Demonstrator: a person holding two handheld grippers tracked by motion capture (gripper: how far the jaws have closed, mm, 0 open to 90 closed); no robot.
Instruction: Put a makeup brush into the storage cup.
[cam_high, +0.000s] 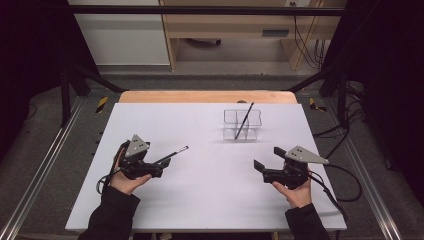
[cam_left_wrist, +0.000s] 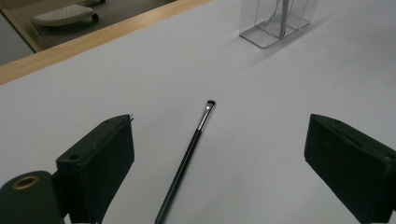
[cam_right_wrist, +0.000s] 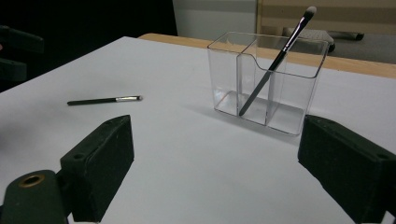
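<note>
While both grippers are held low over the white table (cam_high: 200, 200), nothing is gripped.
Left gripper (cam_left_wrist: 219, 154): jaws spread wide, empty, set either side of the brush.
Brush (cam_left_wrist: 187, 158): laid flat on the table between the left jaws, untouched, bristles pointed toward the holder.
Right gripper (cam_right_wrist: 215, 163): jaws wide apart, empty, aimed at the holder.
Holder (cam_right_wrist: 280, 93): clear, divided; a second brush (cam_right_wrist: 275, 60) is leaned inside.
</note>
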